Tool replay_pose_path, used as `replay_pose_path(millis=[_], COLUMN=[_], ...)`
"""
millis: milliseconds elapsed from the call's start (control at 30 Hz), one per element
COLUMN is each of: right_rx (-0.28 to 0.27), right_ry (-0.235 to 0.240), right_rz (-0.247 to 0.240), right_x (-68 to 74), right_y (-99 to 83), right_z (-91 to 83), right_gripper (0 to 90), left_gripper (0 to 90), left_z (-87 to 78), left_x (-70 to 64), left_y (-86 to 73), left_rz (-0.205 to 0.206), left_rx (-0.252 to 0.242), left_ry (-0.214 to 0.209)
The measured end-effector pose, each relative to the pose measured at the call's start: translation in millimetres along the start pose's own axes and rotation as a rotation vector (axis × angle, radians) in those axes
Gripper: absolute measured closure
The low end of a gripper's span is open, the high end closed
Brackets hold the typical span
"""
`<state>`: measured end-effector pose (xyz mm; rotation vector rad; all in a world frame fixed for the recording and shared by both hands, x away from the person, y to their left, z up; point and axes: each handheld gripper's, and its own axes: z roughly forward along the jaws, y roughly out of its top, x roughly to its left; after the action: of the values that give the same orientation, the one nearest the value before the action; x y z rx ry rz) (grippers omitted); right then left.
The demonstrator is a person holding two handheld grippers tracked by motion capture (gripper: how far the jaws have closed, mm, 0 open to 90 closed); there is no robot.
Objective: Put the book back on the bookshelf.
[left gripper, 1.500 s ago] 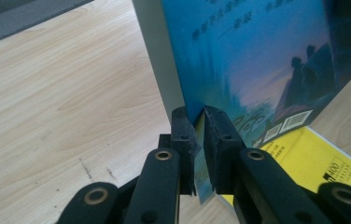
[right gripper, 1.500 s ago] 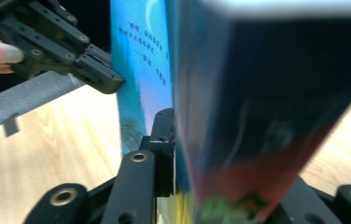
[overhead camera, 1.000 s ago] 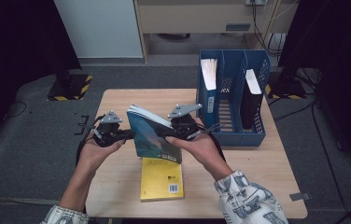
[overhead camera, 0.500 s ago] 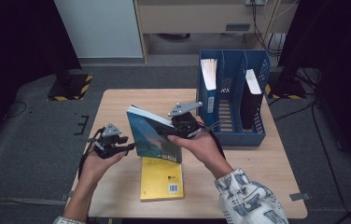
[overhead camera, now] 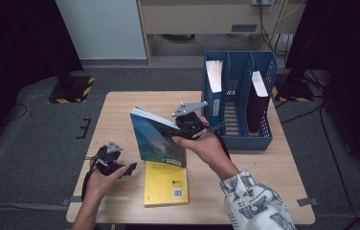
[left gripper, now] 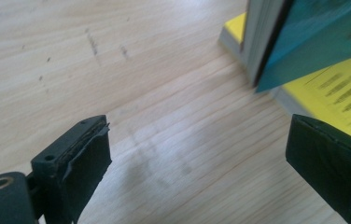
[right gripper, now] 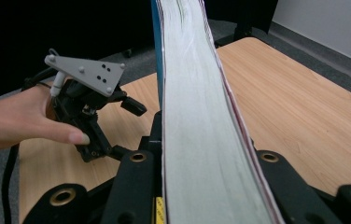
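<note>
The right hand-held gripper (overhead camera: 184,130) pinches the teal book (overhead camera: 156,138) by its page edge, holding it tilted above the middle of the surface (overhead camera: 120,110), its lower corner over the yellow book (overhead camera: 165,183) lying flat near the front edge. In the right gripper view the thick page block (right gripper: 201,116) sits squarely between the jaws. It looks like a stiff, fairly heavy paperback with a smooth cover, likely to sag or slip if held by a corner; a grip close to the spine would steady it. The left hand-held gripper (overhead camera: 116,165) hangs spread and empty near the front left corner. The blue file rack (overhead camera: 238,136) stands at the right edge.
</note>
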<state>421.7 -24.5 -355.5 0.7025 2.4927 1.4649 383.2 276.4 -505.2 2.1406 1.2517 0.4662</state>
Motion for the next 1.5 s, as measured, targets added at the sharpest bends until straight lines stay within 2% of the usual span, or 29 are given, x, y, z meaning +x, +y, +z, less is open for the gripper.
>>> replay_pose_path(millis=[200, 300, 433, 733, 1000, 1133, 1367, 1500], right_rx=[-0.003, -0.01, -0.014, -0.022, -0.031, -0.03, -0.031, -0.033], right_ry=[-0.016, -0.032, -0.044, -0.033, -0.038, -0.055, -0.073, -0.084], right_rz=[0.017, 0.049, 0.091, 0.155, 0.188, 0.179, 0.178, 0.174], right_x=[-5.6, -9.5, -14.6, -19.7, -21.7, -21.7, -22.1, -21.2], right_y=[2.1, 3.8, 5.9, 14.4, 21.0, 24.6, 27.0, 27.8], right_z=[1.6, 3.7, 6.7, 8.5, 2.3, -3.0, -15.6, -23.2], right_gripper=[73.0, 73.5, 73.6, 73.7, 73.7, 73.7, 73.7, 73.7], left_gripper=[6.1, 6.1, 6.2, 6.2, 4.6, 3.8, 0.0, 0.0], left_z=[1.6, 3.8, 6.5, 8.9, 9.6, 10.9, 12.9, 12.9], left_x=[9.5, 11.4, 13.5, 17.5, 18.6, 18.7, 15.5, 15.4], left_y=[-7.7, -9.5, -12.0, -15.8, -17.4, -19.2, -27.2, -29.1], left_rz=[-0.014, -0.02, -0.022, -0.01, -0.021, -0.032, -0.05, -0.045], left_rx=[0.025, 0.046, 0.071, 0.092, 0.081, 0.065, -0.006, -0.019], left_ry=[0.017, 0.034, 0.036, 0.053, 0.051, 0.041, 0.047, 0.049])
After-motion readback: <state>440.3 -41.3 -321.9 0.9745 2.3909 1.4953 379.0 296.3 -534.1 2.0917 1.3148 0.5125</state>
